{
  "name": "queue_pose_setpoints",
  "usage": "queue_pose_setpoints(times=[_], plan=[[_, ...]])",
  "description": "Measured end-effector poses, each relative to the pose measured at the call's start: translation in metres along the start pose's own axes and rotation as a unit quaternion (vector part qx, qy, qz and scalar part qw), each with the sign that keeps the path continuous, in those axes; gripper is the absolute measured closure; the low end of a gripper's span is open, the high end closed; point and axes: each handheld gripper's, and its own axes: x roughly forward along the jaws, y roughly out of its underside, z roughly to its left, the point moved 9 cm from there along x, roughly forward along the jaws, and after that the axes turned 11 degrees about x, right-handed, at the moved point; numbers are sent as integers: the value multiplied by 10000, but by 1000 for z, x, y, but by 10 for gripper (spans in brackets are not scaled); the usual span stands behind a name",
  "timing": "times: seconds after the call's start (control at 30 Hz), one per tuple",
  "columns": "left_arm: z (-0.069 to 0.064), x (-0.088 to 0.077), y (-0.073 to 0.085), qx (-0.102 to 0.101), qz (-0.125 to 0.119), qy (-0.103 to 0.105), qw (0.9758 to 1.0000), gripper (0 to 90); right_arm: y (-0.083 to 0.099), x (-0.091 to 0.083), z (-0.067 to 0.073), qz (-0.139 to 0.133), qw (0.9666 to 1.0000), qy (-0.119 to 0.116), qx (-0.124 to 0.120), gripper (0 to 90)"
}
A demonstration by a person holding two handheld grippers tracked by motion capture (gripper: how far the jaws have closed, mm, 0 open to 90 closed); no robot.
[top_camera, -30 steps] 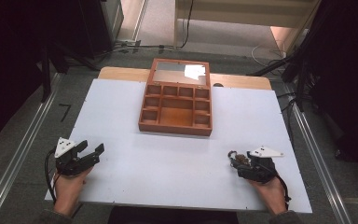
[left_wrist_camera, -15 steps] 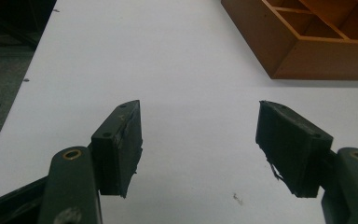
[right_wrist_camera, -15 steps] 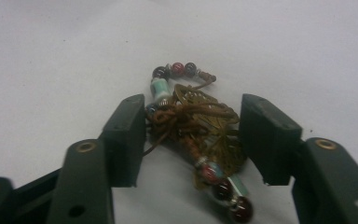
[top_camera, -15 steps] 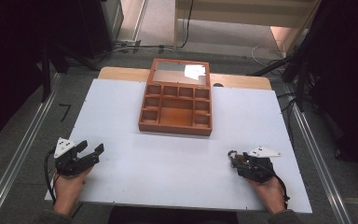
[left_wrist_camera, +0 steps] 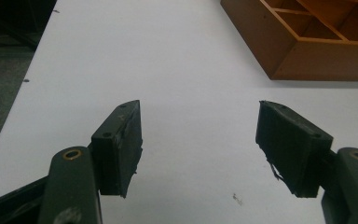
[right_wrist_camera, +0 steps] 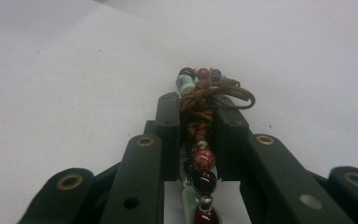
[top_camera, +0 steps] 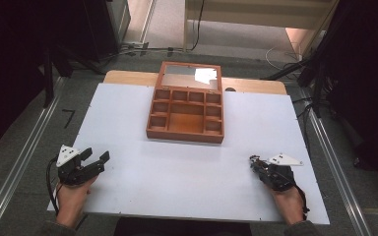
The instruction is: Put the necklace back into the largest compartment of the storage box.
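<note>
The right gripper (right_wrist_camera: pixel 198 116) has just been closing, and its black jaws now pinch a beaded bracelet of red, dark and pale green beads on knotted brown cord (right_wrist_camera: pixel 200 126) (beads spill out at both ends) low over the white table top (top_camera: pixel 177 172), near the right front corner. The left gripper (top_camera: pixel 94 159) rests near the left front corner, jaws wide apart, holding nothing. Farther back stands an open wooden box with small compartments (top_camera: pixel 186 115).

bracelet (right_wrist_camera: pixel 198 140): red, green, brown | box (top_camera: pixel 186 109): brown | table (top_camera: pixel 187 182): white
</note>
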Motion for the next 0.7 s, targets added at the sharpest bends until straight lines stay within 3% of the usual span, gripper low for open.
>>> queue_pose_setpoints(times=[0.23, 0.7], plan=[[0, 0, 0, -2, -1, -3, 10000, 314, -4, -7, -1, -75, 9997, -148, 190, 723], [0, 0, 0, -7, -13, -16, 10000, 314, -7, -14, 2, -90, 9993, -269, 253, 721]])
